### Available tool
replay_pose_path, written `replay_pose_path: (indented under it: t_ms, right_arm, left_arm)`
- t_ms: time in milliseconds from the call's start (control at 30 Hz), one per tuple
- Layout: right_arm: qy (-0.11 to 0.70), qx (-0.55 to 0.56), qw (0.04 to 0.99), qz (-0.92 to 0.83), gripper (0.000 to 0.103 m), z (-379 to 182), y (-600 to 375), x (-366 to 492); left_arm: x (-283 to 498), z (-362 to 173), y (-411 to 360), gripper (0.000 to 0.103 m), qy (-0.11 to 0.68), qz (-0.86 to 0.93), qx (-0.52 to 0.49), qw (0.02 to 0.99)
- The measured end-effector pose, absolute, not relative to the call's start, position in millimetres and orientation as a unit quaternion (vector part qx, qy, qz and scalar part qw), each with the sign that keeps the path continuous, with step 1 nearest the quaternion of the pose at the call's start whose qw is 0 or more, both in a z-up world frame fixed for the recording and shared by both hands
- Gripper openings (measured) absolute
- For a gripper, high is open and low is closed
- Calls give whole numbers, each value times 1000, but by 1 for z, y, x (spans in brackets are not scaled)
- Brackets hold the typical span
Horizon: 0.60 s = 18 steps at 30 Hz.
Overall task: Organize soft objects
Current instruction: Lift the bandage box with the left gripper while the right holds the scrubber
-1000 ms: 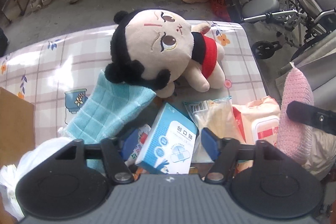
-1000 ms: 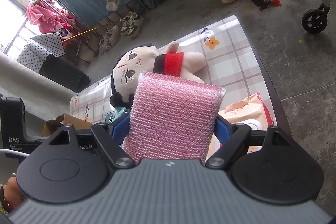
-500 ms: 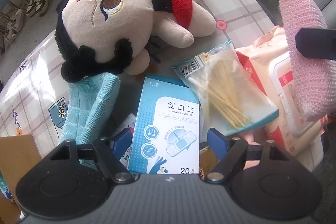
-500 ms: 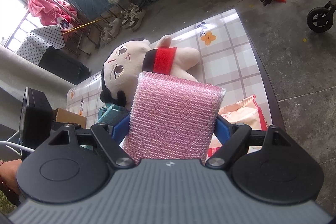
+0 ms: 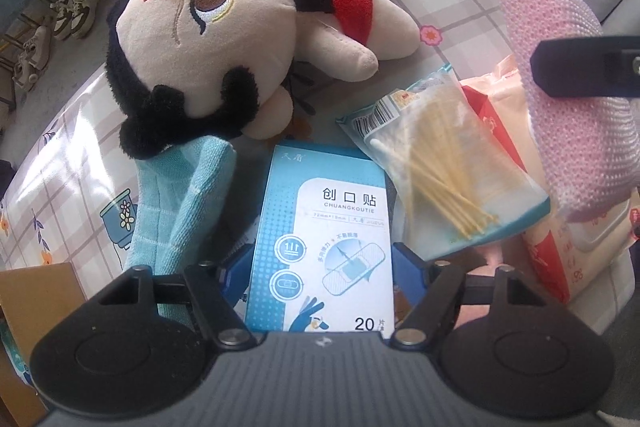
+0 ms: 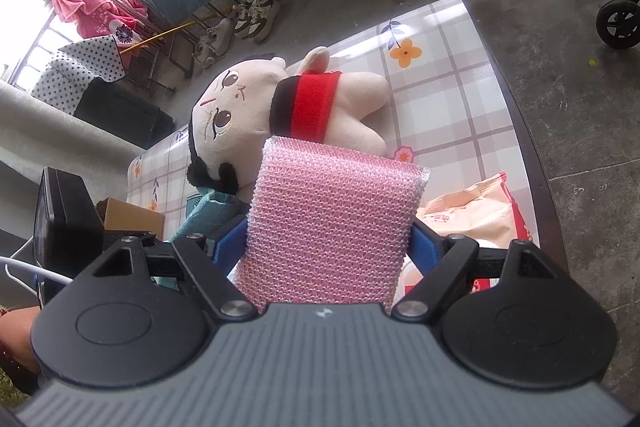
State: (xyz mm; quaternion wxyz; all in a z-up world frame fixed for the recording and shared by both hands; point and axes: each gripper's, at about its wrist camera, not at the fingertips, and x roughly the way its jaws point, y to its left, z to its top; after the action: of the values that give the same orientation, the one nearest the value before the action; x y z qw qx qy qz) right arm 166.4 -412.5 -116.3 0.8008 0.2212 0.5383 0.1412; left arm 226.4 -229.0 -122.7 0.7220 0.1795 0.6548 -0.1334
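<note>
on the table [image 5: 452,7] the plush doll [image 5: 240,39] lay on its side at the far end, head to my left, legs to my right. its head rested on the upper end of the folded towel [image 5: 176,211], which ran back toward me on the left. the plaster box [image 5: 324,247] sat between the fingers of my left gripper [image 5: 320,269], just right of the towel. the bag of cotton swabs [image 5: 440,167] lay right of the box, overlapping the wipes pack [image 5: 560,247] beyond it. a cardboard box [image 5: 36,291] stood at the near left. my right gripper [image 6: 330,239] kept the sponge [image 6: 332,223] above the wipes pack, before the doll.
</note>
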Motion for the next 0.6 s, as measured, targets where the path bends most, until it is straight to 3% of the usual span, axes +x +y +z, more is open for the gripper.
replay_pose_path:
  t_ms: [600]
  right_arm:
    - [529,251,800,131,82,-94,-409,166]
  left_arm:
    - [223,-65,-203,73,599,-135,102,783]
